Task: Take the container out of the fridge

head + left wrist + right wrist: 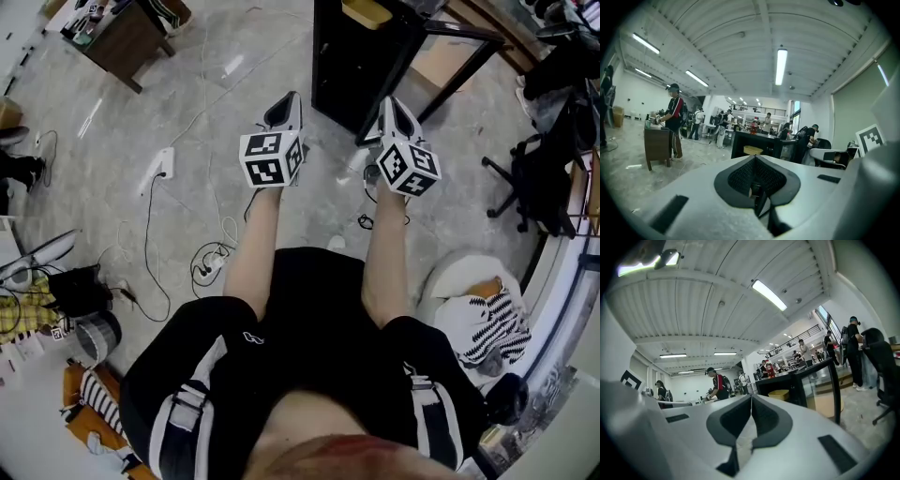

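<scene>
A black fridge (352, 66) stands on the floor ahead of me, its glass door (455, 61) swung open to the right. A yellow container (367, 12) rests inside it near the top. The same container (753, 150) shows beyond the left gripper's tips, inside the fridge (740, 140), and the right gripper view has the container (778, 393) behind the door (820, 383). My left gripper (289, 99) and right gripper (390, 101) are held side by side short of the fridge. Both are shut and hold nothing, with the left jaws (754, 158) and right jaws (751, 397) pressed together.
A brown wooden table (122, 42) stands at the far left, with a person (674, 117) at it. A power strip (161, 164) and loose cables lie on the floor to the left. An office chair (539, 178) and a white seat with striped cloth (483, 314) are on the right.
</scene>
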Motion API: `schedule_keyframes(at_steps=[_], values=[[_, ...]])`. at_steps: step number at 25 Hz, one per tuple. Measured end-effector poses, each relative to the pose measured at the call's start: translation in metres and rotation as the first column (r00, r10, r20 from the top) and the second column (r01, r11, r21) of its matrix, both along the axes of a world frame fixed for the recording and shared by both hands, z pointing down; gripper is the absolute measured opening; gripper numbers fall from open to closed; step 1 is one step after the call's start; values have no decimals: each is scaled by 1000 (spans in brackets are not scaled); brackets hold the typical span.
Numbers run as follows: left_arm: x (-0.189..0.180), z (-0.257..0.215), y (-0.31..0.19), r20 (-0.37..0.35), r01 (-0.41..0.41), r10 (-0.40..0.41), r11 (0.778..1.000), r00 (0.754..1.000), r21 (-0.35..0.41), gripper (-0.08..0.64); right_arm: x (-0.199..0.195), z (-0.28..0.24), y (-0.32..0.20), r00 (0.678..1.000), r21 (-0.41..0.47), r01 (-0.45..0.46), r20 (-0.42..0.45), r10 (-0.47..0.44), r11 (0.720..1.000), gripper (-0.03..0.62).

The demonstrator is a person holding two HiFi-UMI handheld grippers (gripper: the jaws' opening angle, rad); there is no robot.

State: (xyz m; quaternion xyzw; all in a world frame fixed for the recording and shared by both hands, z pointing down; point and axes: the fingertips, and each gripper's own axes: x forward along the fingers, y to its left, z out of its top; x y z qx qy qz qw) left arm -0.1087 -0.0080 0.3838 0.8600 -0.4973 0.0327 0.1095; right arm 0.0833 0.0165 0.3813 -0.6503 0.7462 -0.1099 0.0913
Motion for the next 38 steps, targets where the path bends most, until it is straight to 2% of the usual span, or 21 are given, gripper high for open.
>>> schedule_keyframes(at_steps=[6, 11, 17, 23, 28, 31, 34, 38], values=[[-14, 10, -7, -18, -34, 34, 999, 999, -6, 11, -29, 13, -8, 999, -27, 0, -42, -1, 1000, 12], [-24, 4, -29, -38, -8, 8, 1000, 999, 17, 9, -5, 15, -21, 997, -43, -59, -58, 57, 997, 12], [12, 18, -56, -23, -89, 89, 996, 996, 9, 11, 10, 33, -54, 996, -63, -70, -51, 67, 996, 12], [37, 32, -120, -22, -75, 75, 997, 997, -19, 11, 28, 40, -121, 997, -56, -36, -63, 32, 998, 12], [91, 43, -166, -8, -85, 84, 996, 996, -41, 11, 65, 46, -173, 996, -55, -9, -84, 4, 998, 12], [116, 44, -193, 30, -108, 109, 994, 994, -34, 11, 81, 42, -209, 994, -41, -2, -107, -2, 999, 12], [127, 42, -225, 70, -110, 112, 993, 991, -36, 11, 88, 36, -247, 991, -31, 3, -132, -8, 1000, 12], [122, 36, -271, 79, -83, 87, 995, 993, -47, 9, 78, 29, -296, 984, -35, 30, -172, -35, 999, 12]])
